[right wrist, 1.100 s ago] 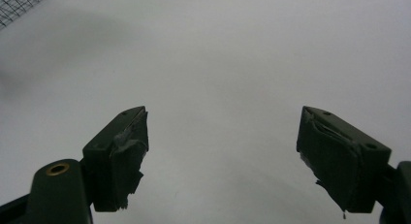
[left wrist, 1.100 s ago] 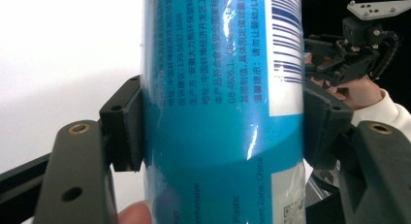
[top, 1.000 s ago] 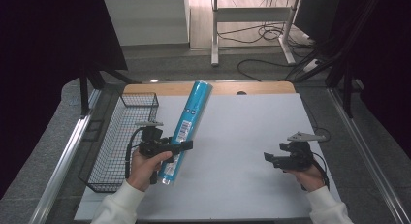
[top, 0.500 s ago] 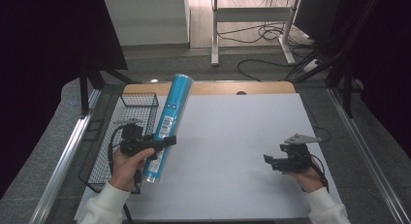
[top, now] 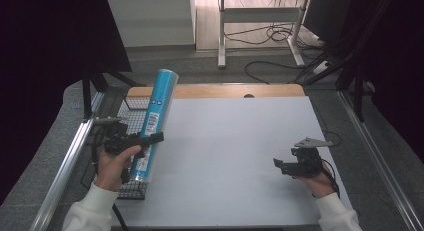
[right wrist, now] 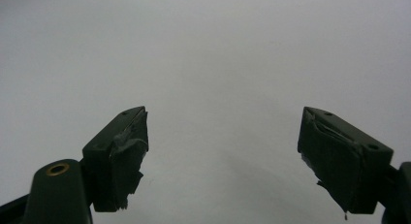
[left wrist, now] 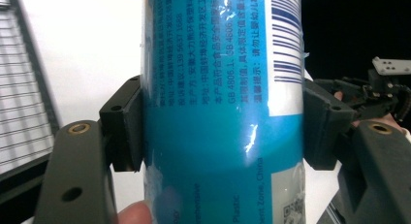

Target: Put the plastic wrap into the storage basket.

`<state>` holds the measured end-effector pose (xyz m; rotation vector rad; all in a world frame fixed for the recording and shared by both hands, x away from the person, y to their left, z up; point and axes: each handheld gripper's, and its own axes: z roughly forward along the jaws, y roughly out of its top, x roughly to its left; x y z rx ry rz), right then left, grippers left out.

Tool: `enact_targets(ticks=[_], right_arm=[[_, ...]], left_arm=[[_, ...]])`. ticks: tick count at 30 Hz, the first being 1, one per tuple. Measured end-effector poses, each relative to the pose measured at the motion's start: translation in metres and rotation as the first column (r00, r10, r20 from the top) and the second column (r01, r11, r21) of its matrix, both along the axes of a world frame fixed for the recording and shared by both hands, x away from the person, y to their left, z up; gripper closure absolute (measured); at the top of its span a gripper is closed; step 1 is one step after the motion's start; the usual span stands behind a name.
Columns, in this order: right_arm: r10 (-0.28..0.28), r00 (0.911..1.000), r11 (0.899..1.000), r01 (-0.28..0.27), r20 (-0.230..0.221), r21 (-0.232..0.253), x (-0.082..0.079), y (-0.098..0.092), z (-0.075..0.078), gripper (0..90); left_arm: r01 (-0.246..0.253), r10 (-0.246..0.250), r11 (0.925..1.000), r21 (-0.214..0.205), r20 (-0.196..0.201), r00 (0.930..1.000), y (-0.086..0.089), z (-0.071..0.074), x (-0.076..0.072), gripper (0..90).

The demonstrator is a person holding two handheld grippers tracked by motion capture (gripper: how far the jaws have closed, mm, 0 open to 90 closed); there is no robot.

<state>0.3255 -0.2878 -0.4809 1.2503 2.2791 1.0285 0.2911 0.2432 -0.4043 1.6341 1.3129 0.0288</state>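
One blue tube [top: 154,122] is what we count in play, clamped between the two fingers [left wrist: 127,124] of our left gripper [top: 141,139] and held tilted off the bench [top: 230,156], above its left edge and the one wire basket [top: 131,122] there. Our right gripper [top: 281,165] hovers low over the bench's right side, well apart from the tube; its two fingers [right wrist: 121,151] have just been opening and stand apart with nothing between them.
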Motion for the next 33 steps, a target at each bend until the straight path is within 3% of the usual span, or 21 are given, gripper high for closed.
enact_targets(ticks=[8,15,20,27,30,33], right_arm=[[-0.002,1.0000,1.000,0.002,0.002,-0.004,0.000,0.000,0.000,18.7],[-0.004,1.0000,1.000,0.004,0.002,-0.006,0.000,0.000,0.000,18.7],[-0.003,1.0000,1.000,0.003,-0.001,-0.009,0.000,0.000,-0.001,18.7],[-0.003,1.0000,1.000,0.003,-0.002,-0.015,0.001,0.001,-0.002,18.6],[-0.006,1.0000,1.000,0.006,-0.002,-0.016,0.001,0.000,-0.002,18.6],[-0.005,1.0000,1.000,0.005,-0.001,-0.017,0.001,0.000,-0.002,18.6]], left_arm=[[-0.055,0.055,0.9984,0.014,-0.011,0.9984,0.022,0.000,0.000,32.2],[-0.116,0.117,0.9923,0.044,-0.036,0.9924,0.040,-0.006,0.001,32.2],[-0.163,0.168,0.9826,0.089,-0.057,0.9841,0.046,-0.014,0.004,32.2],[-0.191,0.206,0.9678,0.164,-0.078,0.9755,0.049,-0.024,0.013,32.2],[-0.205,0.223,0.9552,0.213,-0.064,0.9726,0.046,-0.027,0.016,32.2],[-0.204,0.226,0.9542,0.219,-0.083,0.9705,0.044,-0.031,0.020,32.1]])
